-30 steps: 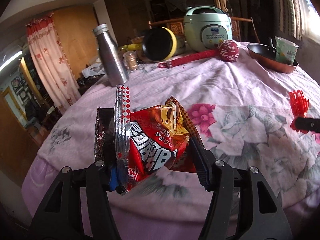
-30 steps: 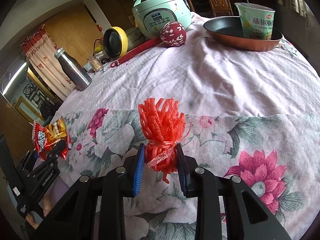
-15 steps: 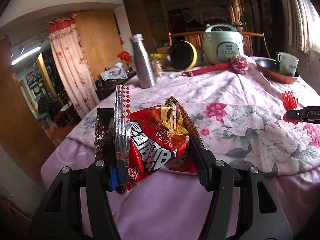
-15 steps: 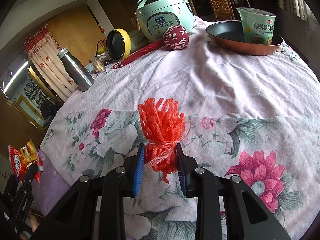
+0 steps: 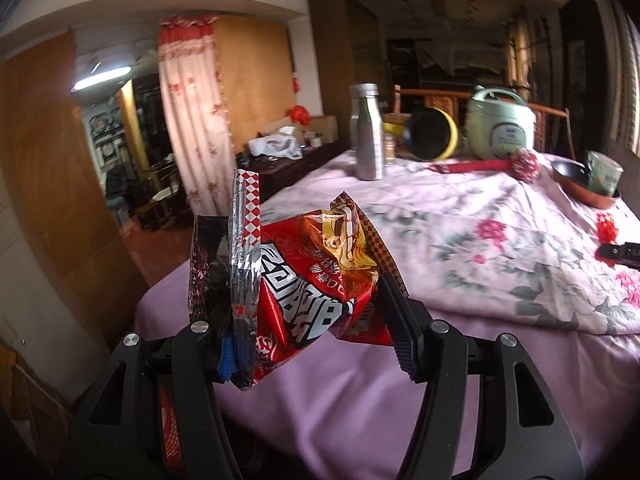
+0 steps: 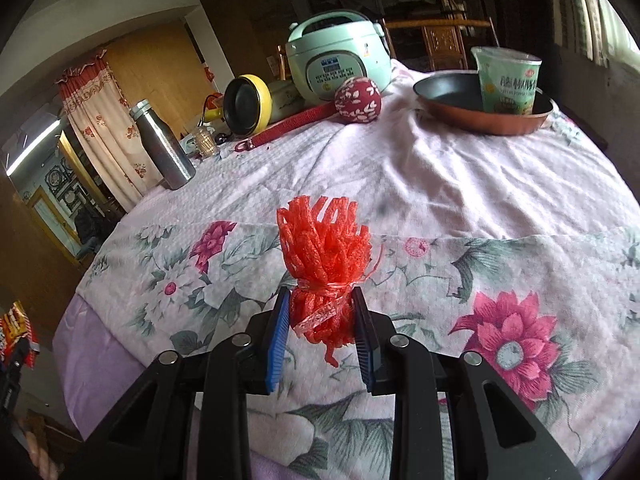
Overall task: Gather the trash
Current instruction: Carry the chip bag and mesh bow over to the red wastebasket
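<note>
My left gripper (image 5: 316, 332) is shut on a crumpled red snack wrapper (image 5: 316, 280) and holds it in the air off the table's near edge; a silver-lined flap with red checks (image 5: 244, 248) stands up by the left finger. My right gripper (image 6: 320, 326) is shut on a red foam net bundle (image 6: 324, 252) just above the floral tablecloth (image 6: 480, 200). The wrapper also shows at the far left of the right wrist view (image 6: 14, 328). The net bundle (image 5: 606, 230) shows at the right of the left wrist view.
On the table stand a steel bottle (image 6: 162, 148), a yellow-rimmed pan (image 6: 246, 106), a green rice cooker (image 6: 340, 56), a red massage hammer (image 6: 358, 100) and a copper pan (image 6: 484, 118) holding a green cup (image 6: 508, 80). A curtain (image 5: 196, 128) hangs beyond the table.
My left gripper has pulled back and away from the table with the wrapper, off the table's edge. My right gripper holds still with the net bundle.
</note>
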{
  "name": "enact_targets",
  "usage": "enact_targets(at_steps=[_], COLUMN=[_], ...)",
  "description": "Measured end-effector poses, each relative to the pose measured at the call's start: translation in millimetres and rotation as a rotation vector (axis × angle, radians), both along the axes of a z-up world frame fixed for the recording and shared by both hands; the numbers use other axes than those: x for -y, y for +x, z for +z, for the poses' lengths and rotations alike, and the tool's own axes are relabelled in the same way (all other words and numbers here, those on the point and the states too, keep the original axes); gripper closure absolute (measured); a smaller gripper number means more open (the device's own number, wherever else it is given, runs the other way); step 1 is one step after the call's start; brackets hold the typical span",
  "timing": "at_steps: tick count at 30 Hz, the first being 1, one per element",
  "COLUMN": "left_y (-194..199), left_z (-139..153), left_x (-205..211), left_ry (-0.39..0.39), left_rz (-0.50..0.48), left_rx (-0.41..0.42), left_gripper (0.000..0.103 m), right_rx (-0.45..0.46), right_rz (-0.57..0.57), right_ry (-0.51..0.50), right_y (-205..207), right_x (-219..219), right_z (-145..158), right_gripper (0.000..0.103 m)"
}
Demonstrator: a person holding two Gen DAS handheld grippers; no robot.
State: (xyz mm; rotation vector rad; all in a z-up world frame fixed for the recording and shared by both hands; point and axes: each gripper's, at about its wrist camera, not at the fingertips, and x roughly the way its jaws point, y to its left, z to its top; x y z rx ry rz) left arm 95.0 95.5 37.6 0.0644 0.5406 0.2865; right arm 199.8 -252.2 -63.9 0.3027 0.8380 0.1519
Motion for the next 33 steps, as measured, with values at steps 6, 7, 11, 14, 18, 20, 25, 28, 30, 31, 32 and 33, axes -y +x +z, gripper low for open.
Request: enact_targets(at_steps=[6, 7, 11, 14, 18, 20, 25, 28, 30, 31, 32, 33], left_y=[-33.9, -38.2, -59.3, -73.2, -92.7, -101.7, -147.3, -171.8, -187.8, -195.5, -200.4, -206.6], left_z=[2.7, 3.2, 5.2, 6.3, 11.0, 16.3, 34.0, 38.1, 40.8, 42.3, 43.2, 43.4], left_x=[-50.9, -56.2, -78.1, -92.0, -108.8, -117.0, -154.7, -176.5, -195.9, -205.1, -211.9, -220.2], left_ry=[-0.045, -0.05, -0.074, -0.09, -0.097, -0.108, -0.119, -0.121, -0.142, -0.153, -0.162, -0.172], left_rz=[0.081, 0.087, 0.113, 0.13, 0.162, 0.182, 0.289, 0.364, 0.41, 0.43, 0.444, 0.461], left_rx=[0.01, 0.011, 0.022, 0.029, 0.035, 0.045, 0.087, 0.097, 0.113, 0.124, 0.134, 0.145], left_gripper=[0.044, 0.044, 0.044, 0.044, 0.044, 0.044, 0.044, 0.044, 0.044, 0.044, 0.044, 0.044], right_rx=[0.05, 0.055, 0.071, 0.094, 0.109, 0.135, 0.249, 0.301, 0.324, 0.33, 0.334, 0.337], right_rz=[-0.019, -0.018, -0.004, 0.01, 0.05, 0.089, 0.24, 0.345, 0.416, 0.447, 0.475, 0.508], right_ry=[-0.024, -0.012, 0.058, 0.089, 0.111, 0.113, 0.139, 0.145, 0.151, 0.152, 0.151, 0.147], right_y=[-26.0, -30.5, -54.8, -76.2, -97.4, -106.1, -133.2, -148.2, -157.7, -162.0, -165.7, -171.3], right_x=[-10.3, -11.8, -23.9, -40.1, -69.0, -86.1, -141.5, -180.9, -208.4, -220.3, -232.1, -246.8], right_z=[9.7, 10.6, 13.7, 18.7, 33.5, 49.9, 110.5, 141.8, 158.9, 164.7, 169.1, 173.2], right_gripper=[0.073, 0.073, 0.073, 0.073, 0.073, 0.073, 0.073, 0.073, 0.073, 0.072, 0.072, 0.072])
